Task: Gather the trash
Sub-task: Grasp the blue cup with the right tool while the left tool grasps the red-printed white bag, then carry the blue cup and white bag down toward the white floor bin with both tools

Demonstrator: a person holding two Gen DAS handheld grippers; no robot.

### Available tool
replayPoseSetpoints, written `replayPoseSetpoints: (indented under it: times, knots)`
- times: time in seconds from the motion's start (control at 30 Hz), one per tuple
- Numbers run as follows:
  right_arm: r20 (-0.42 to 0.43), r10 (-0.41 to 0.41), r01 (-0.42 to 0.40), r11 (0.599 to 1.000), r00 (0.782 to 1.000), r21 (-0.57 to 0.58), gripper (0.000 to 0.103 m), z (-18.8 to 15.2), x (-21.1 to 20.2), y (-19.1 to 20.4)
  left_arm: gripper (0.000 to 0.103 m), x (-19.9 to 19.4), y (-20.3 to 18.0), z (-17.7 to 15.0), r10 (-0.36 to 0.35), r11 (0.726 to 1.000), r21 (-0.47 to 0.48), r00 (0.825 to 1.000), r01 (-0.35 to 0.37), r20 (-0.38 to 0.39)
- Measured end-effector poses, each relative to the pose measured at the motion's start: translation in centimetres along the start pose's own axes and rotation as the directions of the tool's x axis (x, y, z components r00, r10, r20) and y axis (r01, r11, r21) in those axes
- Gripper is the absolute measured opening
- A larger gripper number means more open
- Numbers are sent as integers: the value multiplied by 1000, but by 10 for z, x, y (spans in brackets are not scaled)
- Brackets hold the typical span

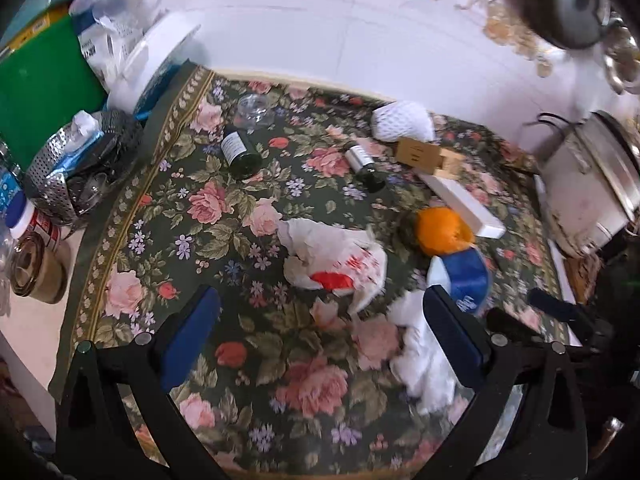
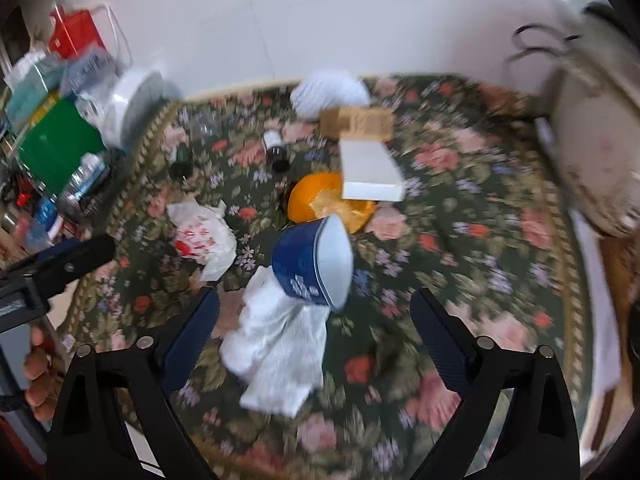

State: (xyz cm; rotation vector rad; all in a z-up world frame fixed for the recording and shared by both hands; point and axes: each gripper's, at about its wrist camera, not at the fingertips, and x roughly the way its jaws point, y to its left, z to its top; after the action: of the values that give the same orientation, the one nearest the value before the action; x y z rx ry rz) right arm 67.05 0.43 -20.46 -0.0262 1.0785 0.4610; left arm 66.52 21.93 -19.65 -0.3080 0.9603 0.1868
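Observation:
A table under a floral cloth [image 1: 224,292] is strewn with litter. In the left wrist view my left gripper [image 1: 320,332] hangs open above the cloth, and nothing sits between its fingers. A crumpled white plastic bag with red print [image 1: 336,256] lies just beyond it. My right gripper [image 2: 316,332] is open over a crumpled white paper towel [image 2: 280,348], which lies between the fingers with neither pad pressing it. A blue paper cup [image 2: 312,264] lies tipped on the towel's far end. Behind it are orange peel [image 2: 316,200], a white box [image 2: 370,172] and the printed bag [image 2: 204,236].
Farther back lie a cardboard box [image 1: 418,152], white foam netting [image 1: 402,120], two dark bottles [image 1: 240,152] [image 1: 364,162] and a glass jar [image 1: 252,108]. A metal strainer [image 1: 72,168], green board [image 1: 40,92] and white tub [image 1: 156,64] crowd the left. A metal pot [image 1: 592,184] stands right.

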Motion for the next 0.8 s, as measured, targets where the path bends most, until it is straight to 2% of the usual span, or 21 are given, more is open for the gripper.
replayPoseSetpoints:
  times: [0.07,0.2,0.3,0.53,0.63,0.7,0.8]
  knots:
    - [-46,23,-23,1000,999,-5,84,6,25,0,103,11,1,3,4,1000,-10,1000,-4,-17]
    - [-131,56,-55,998,990,14,65,12,60,-4,103,37,1,7,0,1000,-29,998,-1,-56]
    - [-146,93,-90,996,985,27,53,12,64,-11,103,58,-1,10,11,997,-79,996,-18,-86]
    - [-169,136,-138,990,976,0,23,15,53,-24,103,95,-6,12,-58,980,-198,988,28,-146]
    - [-157,129,-130,991,979,1,23,16,48,-30,102,110,-9,11,-44,979,-201,982,7,-182]
    - [-151,124,-125,992,981,5,23,17,49,-31,95,115,-12,8,-40,981,-195,980,1,-195]
    - [-136,118,-118,993,984,11,23,16,42,-32,89,115,-15,5,-32,985,-171,981,-1,-189]
